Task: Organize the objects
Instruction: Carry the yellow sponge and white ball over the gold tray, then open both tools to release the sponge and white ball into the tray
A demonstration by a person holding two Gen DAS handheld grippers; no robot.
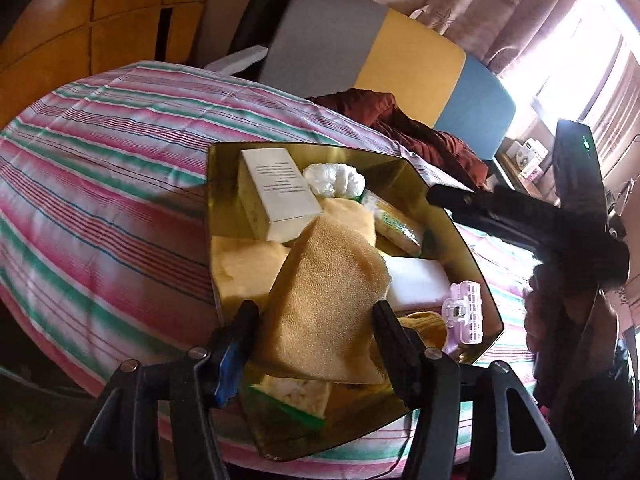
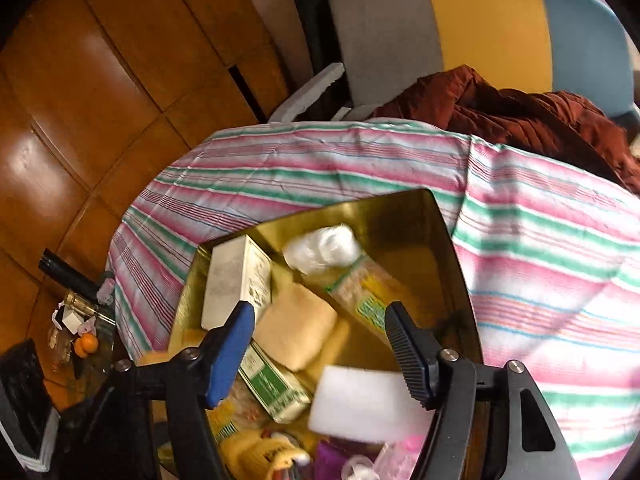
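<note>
Both tongs hang over the gold tray, which sits on the striped pink-and-green cloth covering the worktop. My left tongs stand about half open with the big tan sponge between them; the fingers flank its sides, and I cannot tell for sure whether they press it or have let go, though the gap on the left side suggests the sponge is lying free on the heap. My right tongs are also about half open and hold nothing; below them lie a small yellow sponge and a white foam block.

I judge that this is the dropping-off step: things are being gathered into the tray, and the tan sponge is in it, leaning on the pile. Around it, in the left view, I see a cream carton propped at the back, the white foam block, a packaged scouring pad, a crumpled white plastic bag and a small pink hair clip at the near right rim.

Next I would lift both tongs clear without dragging the sponge out, then look for whatever is not yet in the tray. No loose item shows on the cloth from here, so I may be near the end.
</note>
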